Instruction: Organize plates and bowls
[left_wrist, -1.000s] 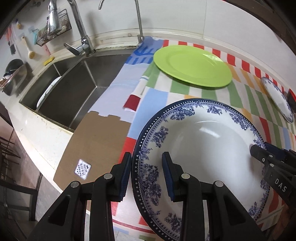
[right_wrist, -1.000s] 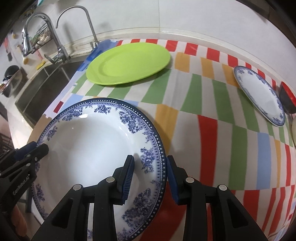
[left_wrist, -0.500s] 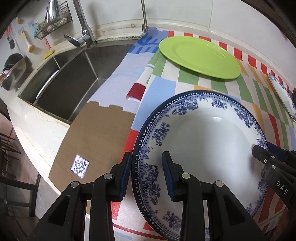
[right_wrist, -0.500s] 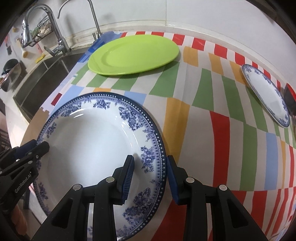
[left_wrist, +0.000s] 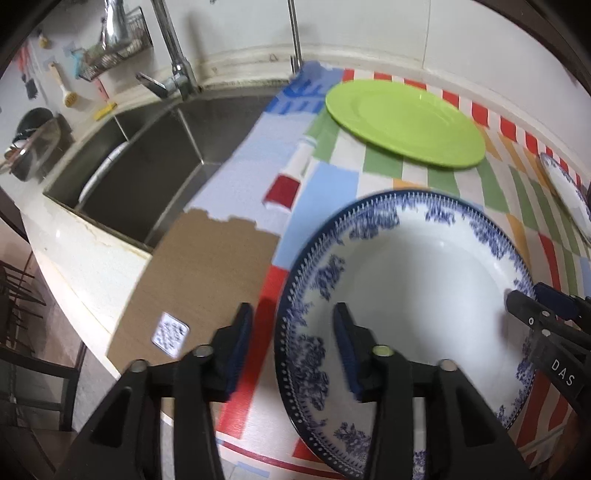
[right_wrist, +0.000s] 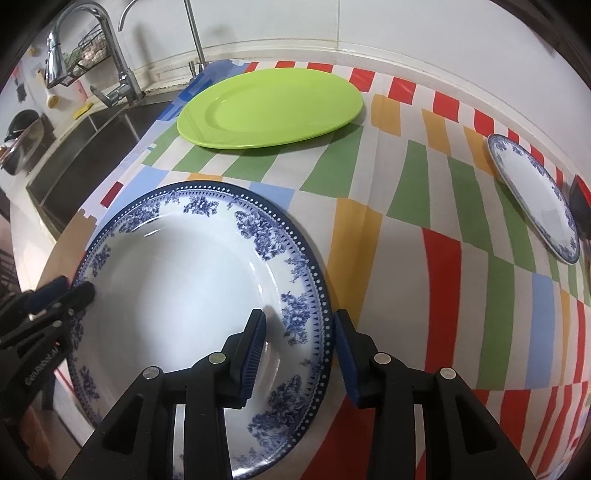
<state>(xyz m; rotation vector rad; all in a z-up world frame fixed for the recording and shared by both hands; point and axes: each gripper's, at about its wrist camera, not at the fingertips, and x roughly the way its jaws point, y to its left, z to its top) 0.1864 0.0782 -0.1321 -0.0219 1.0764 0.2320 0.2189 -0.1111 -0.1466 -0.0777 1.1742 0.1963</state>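
A large blue-and-white floral plate (left_wrist: 417, 295) (right_wrist: 184, 295) is held over the striped cloth. My left gripper (left_wrist: 293, 345) straddles its left rim with the jaws a little apart. My right gripper (right_wrist: 299, 350) straddles its right rim the same way, one finger over the plate and one outside it. Whether the pads press the rim is unclear. A lime green plate (left_wrist: 404, 122) (right_wrist: 269, 107) lies beyond it near the wall. A smaller blue-and-white plate (right_wrist: 535, 195) (left_wrist: 567, 192) lies at the far right.
A steel sink (left_wrist: 147, 177) with a tap (left_wrist: 173, 70) is on the left, with a dish rack above. A brown cardboard sheet (left_wrist: 199, 280) covers the counter's front edge. A dark red-trimmed object (right_wrist: 581, 206) sits at the right edge.
Both grippers and the large plate have moved forward toward the green plate. The jaws of both grippers have widened slightly around the rim.
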